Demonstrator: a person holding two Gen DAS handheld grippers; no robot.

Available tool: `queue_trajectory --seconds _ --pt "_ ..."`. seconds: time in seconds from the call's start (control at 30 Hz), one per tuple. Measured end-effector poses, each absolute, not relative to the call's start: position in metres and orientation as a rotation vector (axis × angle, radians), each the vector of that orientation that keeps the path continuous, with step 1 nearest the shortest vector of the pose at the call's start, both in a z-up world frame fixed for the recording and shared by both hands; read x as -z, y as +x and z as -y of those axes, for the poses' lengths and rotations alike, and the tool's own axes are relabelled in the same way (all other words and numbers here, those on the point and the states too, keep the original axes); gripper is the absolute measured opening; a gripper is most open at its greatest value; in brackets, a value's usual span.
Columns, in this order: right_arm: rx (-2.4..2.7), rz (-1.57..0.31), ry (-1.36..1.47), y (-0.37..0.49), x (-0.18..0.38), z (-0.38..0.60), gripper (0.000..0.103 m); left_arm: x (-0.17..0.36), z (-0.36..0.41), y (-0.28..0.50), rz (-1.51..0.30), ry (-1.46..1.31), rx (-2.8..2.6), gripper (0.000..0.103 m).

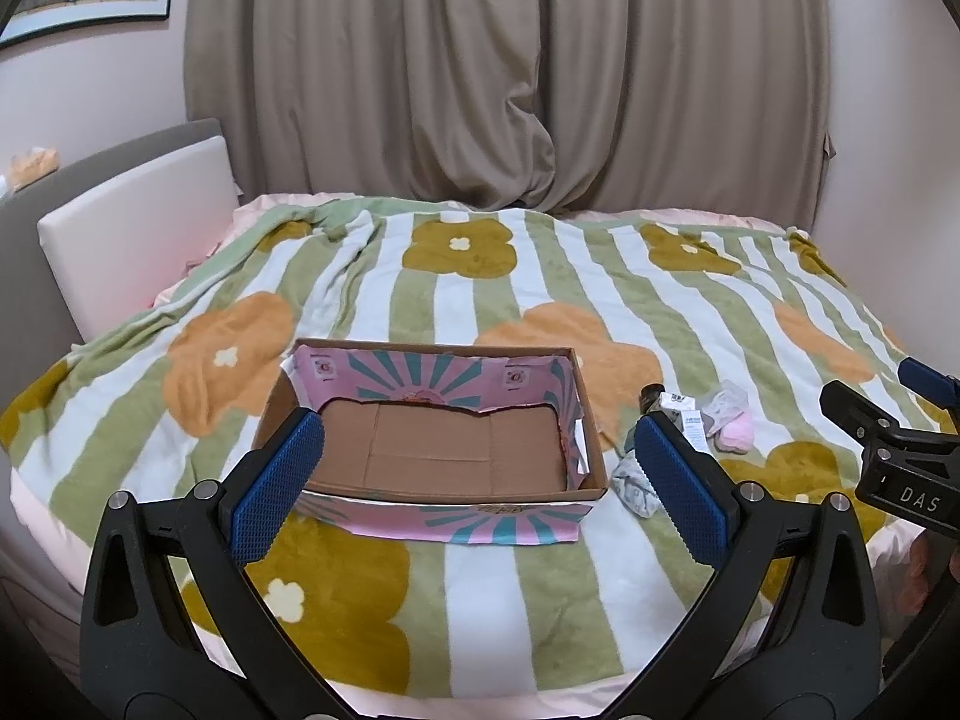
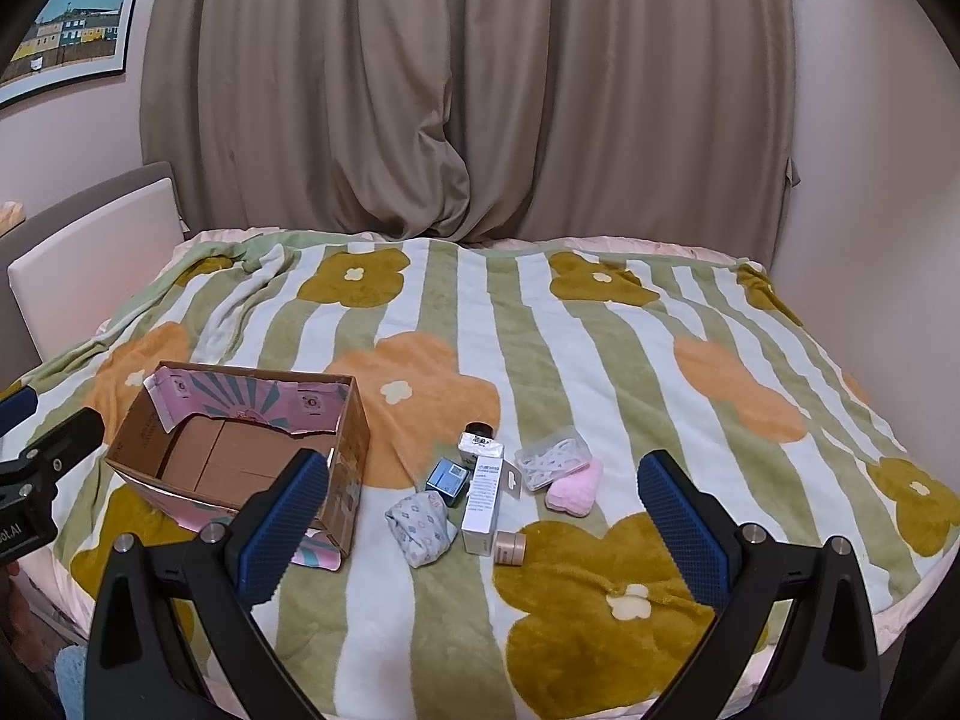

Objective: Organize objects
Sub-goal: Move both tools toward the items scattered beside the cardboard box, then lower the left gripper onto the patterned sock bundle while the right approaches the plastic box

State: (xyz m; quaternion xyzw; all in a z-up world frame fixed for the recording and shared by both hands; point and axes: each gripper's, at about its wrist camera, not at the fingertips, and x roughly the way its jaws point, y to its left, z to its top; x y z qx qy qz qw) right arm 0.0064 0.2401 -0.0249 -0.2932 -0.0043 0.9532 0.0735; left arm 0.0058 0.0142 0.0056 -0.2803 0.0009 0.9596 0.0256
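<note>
Both grippers [image 1: 480,468] [image 2: 480,516] hang spread wide, holding nothing; box [image 2: 252,456] at lower left looks bare, so sorting hasn't begun. Next: right one drops onto the white carton [image 2: 483,501].

Left wrist view near, over cardboard box [image 1: 432,450]; right wrist view rightward, sharing box, blanket [image 2: 540,324]

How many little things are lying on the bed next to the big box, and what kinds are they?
Small boxes: 3, white, silver, blue
Socks: 2, patterned, pink
Jars: 2, dark, tan
Clear case: 1
Total: 8, none in the big box.
</note>
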Motion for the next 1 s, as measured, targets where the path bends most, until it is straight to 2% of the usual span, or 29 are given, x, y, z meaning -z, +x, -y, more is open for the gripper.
queue_trajectory --seconds 0.67,1.0 --pt "-2.859 -0.014 -0.863 0.006 0.019 -0.28 0.103 -0.003 -0.057 0.0 -0.001 -0.869 -2.912 0.103" --pt "-2.853 -0.076 -0.894 0.004 0.033 -0.318 0.103 0.035 -0.095 -0.007 0.012 -0.923 -2.857 0.103"
